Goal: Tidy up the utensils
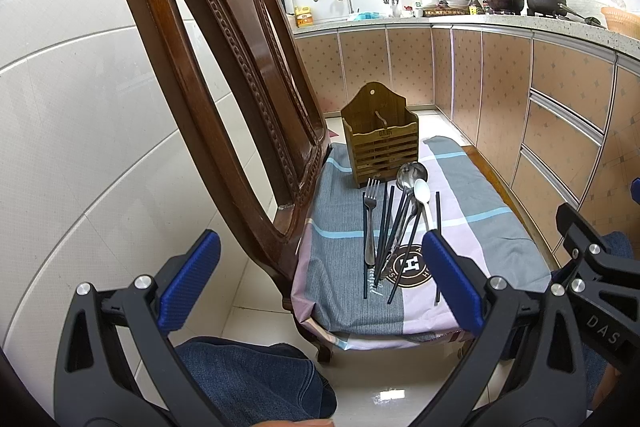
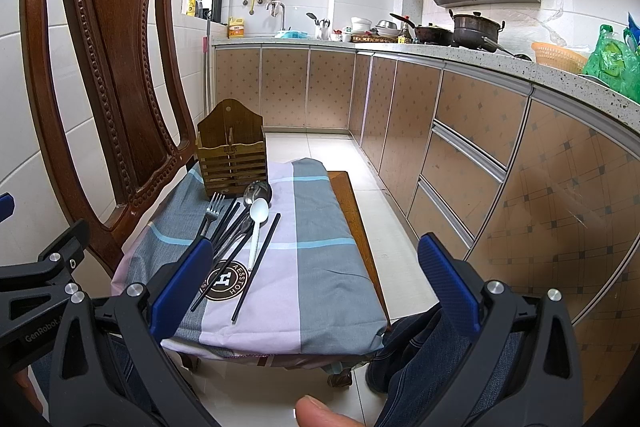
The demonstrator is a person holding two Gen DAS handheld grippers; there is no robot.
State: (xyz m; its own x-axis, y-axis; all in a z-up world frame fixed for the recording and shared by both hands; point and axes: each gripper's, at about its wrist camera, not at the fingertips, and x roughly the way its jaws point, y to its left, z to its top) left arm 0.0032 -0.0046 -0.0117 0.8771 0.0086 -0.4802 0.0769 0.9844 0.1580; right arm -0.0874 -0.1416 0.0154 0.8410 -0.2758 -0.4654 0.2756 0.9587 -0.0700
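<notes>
Both tongs hang with jaws spread wide and nothing between them: the left gripper (image 1: 320,283) sits low before the chair's near edge, the right gripper (image 2: 316,283) beside it over the seat's front corner. Utensils lie bunched on the checked cloth (image 2: 320,267) covering the seat: a metal fork (image 1: 371,219) on the left, black chopsticks (image 1: 386,227) fanned and crossing, a steel spoon (image 1: 410,175) with its bowl near the holder, a white plastic spoon (image 1: 423,197) to its right, and one lone chopstick (image 1: 437,247) furthest right, apart from the pile. Just behind them stands a slatted wooden holder (image 1: 380,143), upright, at the seat's far end. The carved chair back (image 1: 224,87) rises along the left side. Right of the pile the cloth lies bare to the seat's edge, then tiled floor (image 2: 360,155) runs to the cabinets (image 2: 460,147)
</notes>
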